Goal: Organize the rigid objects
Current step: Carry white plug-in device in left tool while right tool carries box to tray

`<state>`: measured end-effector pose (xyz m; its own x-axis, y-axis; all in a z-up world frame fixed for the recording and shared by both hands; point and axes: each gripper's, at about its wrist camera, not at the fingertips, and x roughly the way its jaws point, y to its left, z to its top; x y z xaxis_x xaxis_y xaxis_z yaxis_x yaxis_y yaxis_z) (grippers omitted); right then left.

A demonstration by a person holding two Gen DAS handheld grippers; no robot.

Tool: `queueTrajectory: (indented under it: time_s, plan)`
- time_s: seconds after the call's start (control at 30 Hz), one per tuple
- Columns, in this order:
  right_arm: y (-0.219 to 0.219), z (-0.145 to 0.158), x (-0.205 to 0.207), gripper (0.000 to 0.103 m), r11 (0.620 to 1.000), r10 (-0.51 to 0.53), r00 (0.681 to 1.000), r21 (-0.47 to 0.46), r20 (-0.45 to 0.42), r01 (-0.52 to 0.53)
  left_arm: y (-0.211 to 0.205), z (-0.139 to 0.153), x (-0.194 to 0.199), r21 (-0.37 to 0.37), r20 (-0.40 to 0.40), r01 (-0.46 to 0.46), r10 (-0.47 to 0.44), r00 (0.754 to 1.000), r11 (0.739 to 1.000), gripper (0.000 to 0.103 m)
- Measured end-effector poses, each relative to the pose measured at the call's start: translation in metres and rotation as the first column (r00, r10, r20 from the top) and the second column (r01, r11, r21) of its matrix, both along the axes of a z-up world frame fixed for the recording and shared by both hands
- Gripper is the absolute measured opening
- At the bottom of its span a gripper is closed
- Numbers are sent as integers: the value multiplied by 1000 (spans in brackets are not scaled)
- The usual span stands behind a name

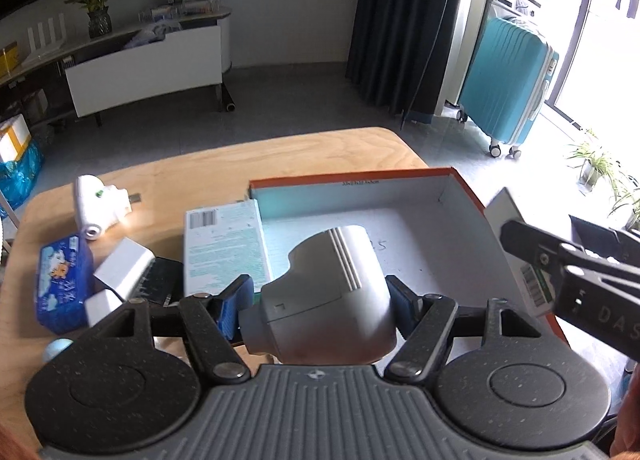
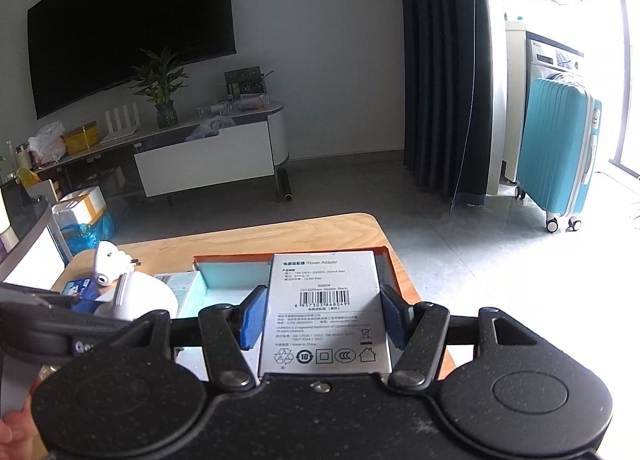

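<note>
My left claw (image 1: 320,300) is pinching a grey, rounded plastic gadget (image 1: 332,292); both blue pads (image 1: 236,306) press against its sides, and it sits right between the fingers, sticking out ahead of them. Beyond and below it lies an open cardboard box (image 1: 452,195) with an orange outer rim and a white floor, resting on the wooden counter (image 1: 200,167). The gadget hangs above the near part of that box.

Just left of my left claw, a pale green and white carton (image 1: 224,244) leans against the outside wall of the box. Further left on the counter lie a small white box (image 1: 124,268), a blue packet (image 1: 62,280), and, further ahead, a white thermometer-shaped device (image 1: 96,203).

My right claw (image 2: 322,316) is clamped on a white power adapter box (image 2: 324,308), printed with a barcode and recycling marks. Its blue pads (image 2: 254,314) touch both long sides, and the box runs straight forward from the claw. It covers the right part of the orange-rimmed box as seen from the right wrist, though I cannot tell whether it touches it.

From the left wrist camera, the right claw enters from the right edge, over the box's right wall.
</note>
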<state>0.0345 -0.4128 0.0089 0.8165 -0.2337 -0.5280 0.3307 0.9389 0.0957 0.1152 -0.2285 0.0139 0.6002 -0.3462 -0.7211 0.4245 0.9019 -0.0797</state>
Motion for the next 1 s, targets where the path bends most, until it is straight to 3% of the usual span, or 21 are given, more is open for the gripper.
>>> queueTrajectory:
  time_s: [0.93,1.0]
  plan:
    - [-41,-33,78,72,999,36,993,9,-115,-35,-40,-20,32,6,-28,28,-28,999,1000,72]
    - [-41,-34,80,79,999,31,994,-16,-106,-33,-44,-20,35,0,-29,28,-28,999,1000,72]
